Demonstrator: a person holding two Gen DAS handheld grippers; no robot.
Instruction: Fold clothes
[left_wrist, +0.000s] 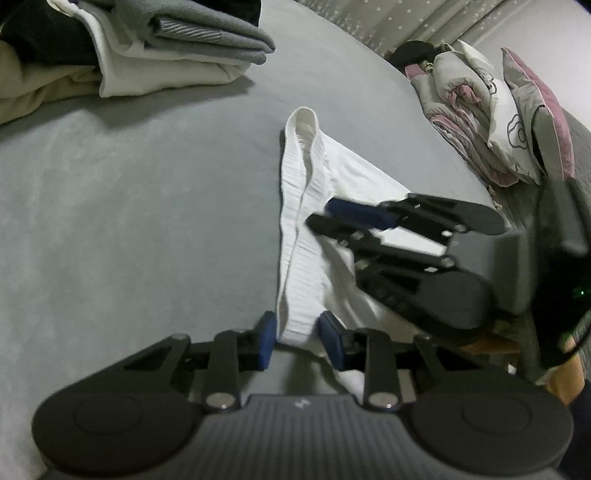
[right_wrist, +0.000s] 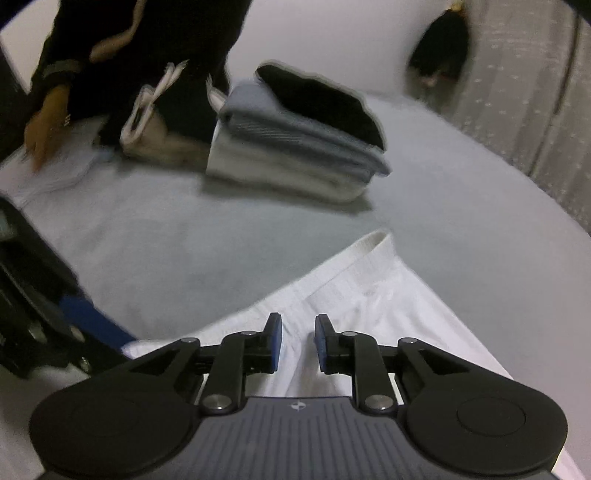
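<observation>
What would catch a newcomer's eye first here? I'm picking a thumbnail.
A white ribbed garment lies mid-bed on the grey sheet, the left gripper straddling its near end and the right gripper over it. Behind sits a stack of folded clothes.

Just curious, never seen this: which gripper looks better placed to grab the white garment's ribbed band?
Probably the left gripper: its open fingers already straddle the white garment at the ribbed band's end. The right gripper hovers open over plain fabric.

White garment lies on grey bedsheet, ribbed waistband between parted fingers of left gripper. Right gripper reaches in from right, tips nearly together over cloth. Folded stack top left; patterned bedding at right.
</observation>
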